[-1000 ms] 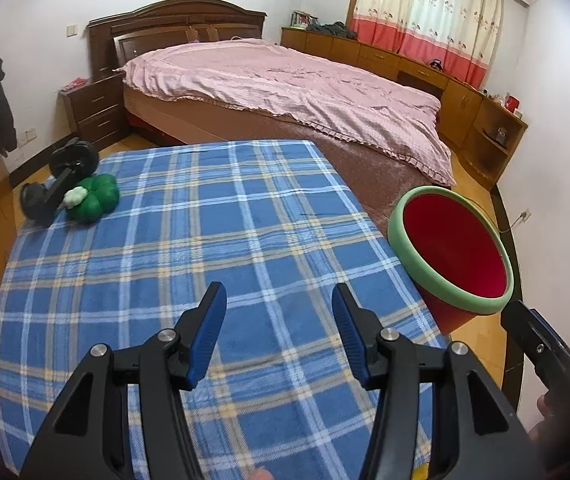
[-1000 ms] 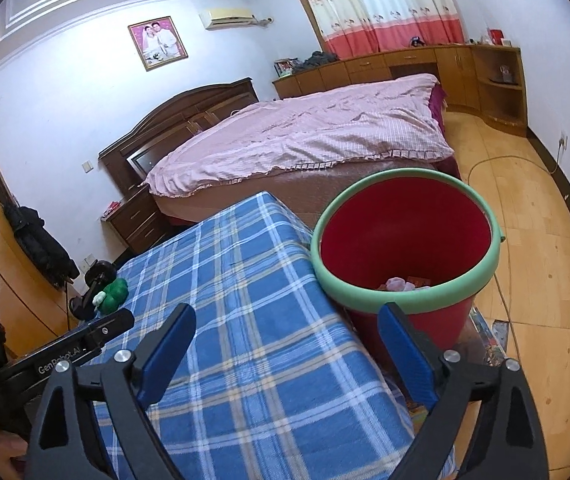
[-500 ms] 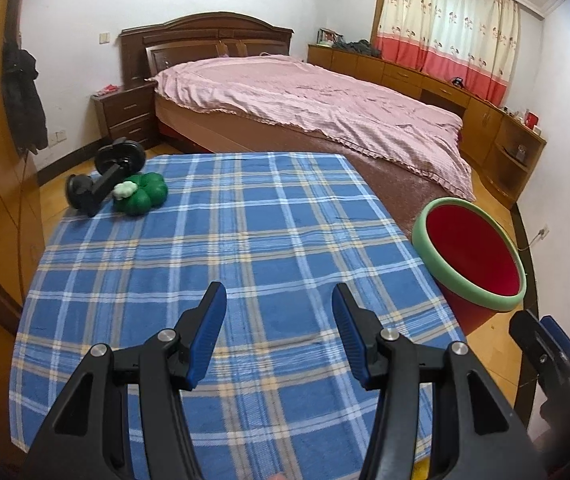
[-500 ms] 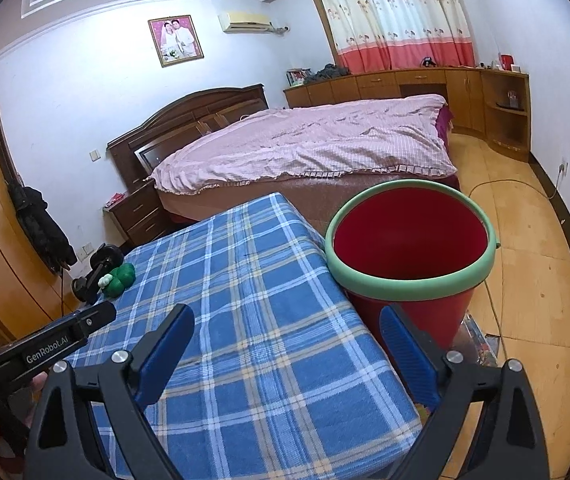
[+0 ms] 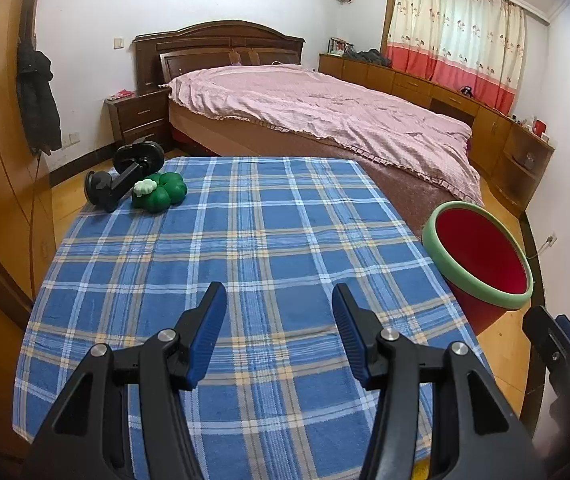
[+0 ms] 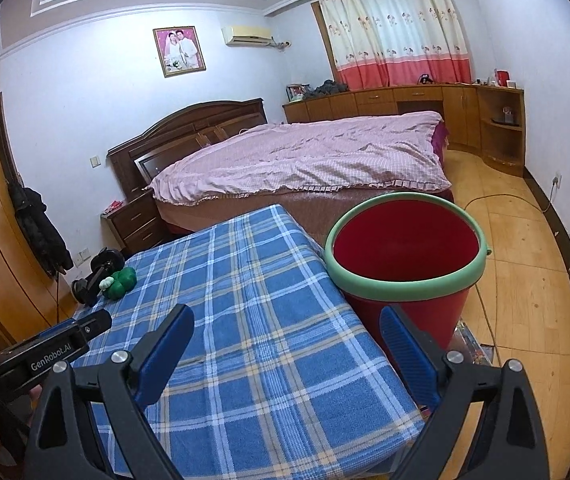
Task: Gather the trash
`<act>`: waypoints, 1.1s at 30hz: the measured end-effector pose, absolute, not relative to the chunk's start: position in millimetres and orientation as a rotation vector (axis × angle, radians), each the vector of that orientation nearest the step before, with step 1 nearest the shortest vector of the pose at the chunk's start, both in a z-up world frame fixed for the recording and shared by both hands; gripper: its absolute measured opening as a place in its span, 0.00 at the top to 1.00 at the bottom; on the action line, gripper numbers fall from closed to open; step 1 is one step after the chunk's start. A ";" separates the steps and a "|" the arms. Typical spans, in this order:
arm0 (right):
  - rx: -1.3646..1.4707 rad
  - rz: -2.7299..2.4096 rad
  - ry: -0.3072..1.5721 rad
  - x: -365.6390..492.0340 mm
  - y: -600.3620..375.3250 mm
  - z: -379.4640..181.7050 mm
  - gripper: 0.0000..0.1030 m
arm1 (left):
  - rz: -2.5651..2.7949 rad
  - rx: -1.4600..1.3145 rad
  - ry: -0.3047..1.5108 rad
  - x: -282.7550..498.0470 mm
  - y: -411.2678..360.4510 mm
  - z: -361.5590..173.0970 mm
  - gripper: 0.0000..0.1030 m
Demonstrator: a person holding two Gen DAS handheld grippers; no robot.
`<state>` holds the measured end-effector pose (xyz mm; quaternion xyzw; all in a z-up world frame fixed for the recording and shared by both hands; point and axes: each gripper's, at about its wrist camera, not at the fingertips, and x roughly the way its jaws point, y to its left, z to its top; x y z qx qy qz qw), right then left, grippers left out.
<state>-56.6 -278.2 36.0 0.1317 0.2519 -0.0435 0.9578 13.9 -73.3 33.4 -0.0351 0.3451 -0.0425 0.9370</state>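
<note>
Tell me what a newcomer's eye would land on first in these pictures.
First the blue checked cloth that covers the table and fills the foreground, with a green toy and a black dumbbell at its far left corner. Next the red bucket with a green rim, beside the table's right edge. Behind them stands a bed under a pink cover.

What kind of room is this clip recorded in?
A home bedroom, by the look of it: a large bed under a pink cover, a wooden nightstand beside the headboard, and curtains over a run of low cabinets.
</note>
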 end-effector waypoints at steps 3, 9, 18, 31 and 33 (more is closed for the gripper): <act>0.264 -0.088 0.510 -57.2 -277.6 36.4 0.07 | -0.088 -0.072 0.705 13.9 -73.1 33.1 0.47; 0.268 -0.090 0.516 -57.2 -277.4 35.6 0.06 | -0.083 -0.060 0.692 12.4 -73.1 33.2 0.47; 0.267 -0.090 0.518 -57.2 -277.4 35.2 0.06 | -0.078 -0.059 0.687 12.0 -74.0 33.1 0.47; 0.267 -0.090 0.518 -57.2 -277.0 35.6 0.06 | -0.078 -0.063 0.685 11.7 -73.1 32.8 0.47; 0.267 -0.090 0.520 -57.1 -277.0 35.7 0.06 | -0.077 -0.063 0.685 11.8 -73.1 32.9 0.47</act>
